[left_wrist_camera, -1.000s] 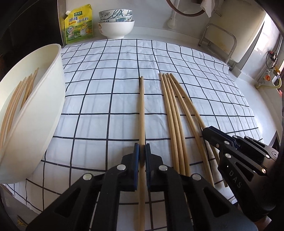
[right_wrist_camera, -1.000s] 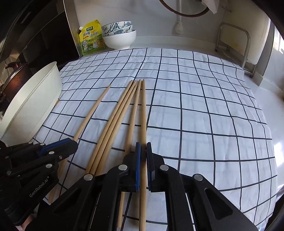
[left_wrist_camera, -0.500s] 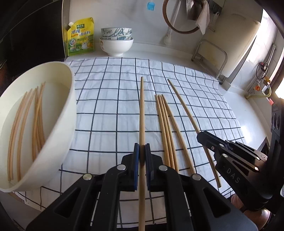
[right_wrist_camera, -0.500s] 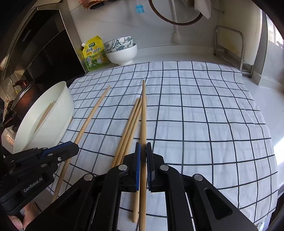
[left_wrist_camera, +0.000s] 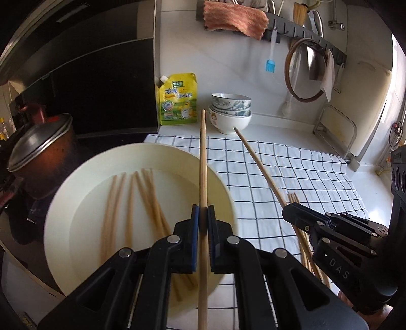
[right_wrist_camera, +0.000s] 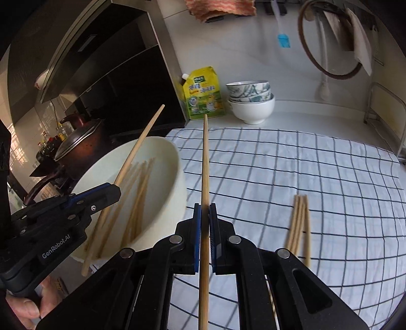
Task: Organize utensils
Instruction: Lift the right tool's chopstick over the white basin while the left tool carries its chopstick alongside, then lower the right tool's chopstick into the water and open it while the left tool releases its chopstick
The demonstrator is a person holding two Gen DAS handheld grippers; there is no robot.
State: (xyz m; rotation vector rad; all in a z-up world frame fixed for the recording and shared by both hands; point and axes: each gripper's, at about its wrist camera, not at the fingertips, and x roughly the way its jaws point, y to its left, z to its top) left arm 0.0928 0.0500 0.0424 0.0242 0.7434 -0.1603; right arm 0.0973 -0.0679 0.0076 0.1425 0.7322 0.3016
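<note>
Left gripper (left_wrist_camera: 203, 223): jaws clenched on one wooden chopstick (left_wrist_camera: 202, 162), which runs straight out between the blue pads and hangs over the near rim of the cream basin (left_wrist_camera: 228, 193).

Right gripper (right_wrist_camera: 205, 223): jaws likewise clamped on a second chopstick (right_wrist_camera: 205, 162), its tip reaching toward the far edge of the checked cloth (right_wrist_camera: 330, 177). In the left wrist view this gripper appears at right, its chopstick slanting up toward the stacked bowls.

Cream basin: sits at the left edge of the cloth, partly over the counter edge. Several chopsticks in the basin (left_wrist_camera: 142, 203) lie loose on its floor, roughly parallel.

Loose bundle of chopsticks (right_wrist_camera: 299, 223): lies on the cloth to the right of the right gripper, well apart from the basin; exact count cannot be told through blur.

Beyond the basin, left: a lidded dark-red pot (left_wrist_camera: 40, 149).

Far edge of the counter: a yellow-green spout pouch (left_wrist_camera: 179, 101) upright against the wall, just beside stacked bowls (left_wrist_camera: 231, 111), patterned ones nested in a white one.

On the wall: a pink cloth (left_wrist_camera: 236, 17) and a blue brush (left_wrist_camera: 270, 64) hang from a rail.
</note>
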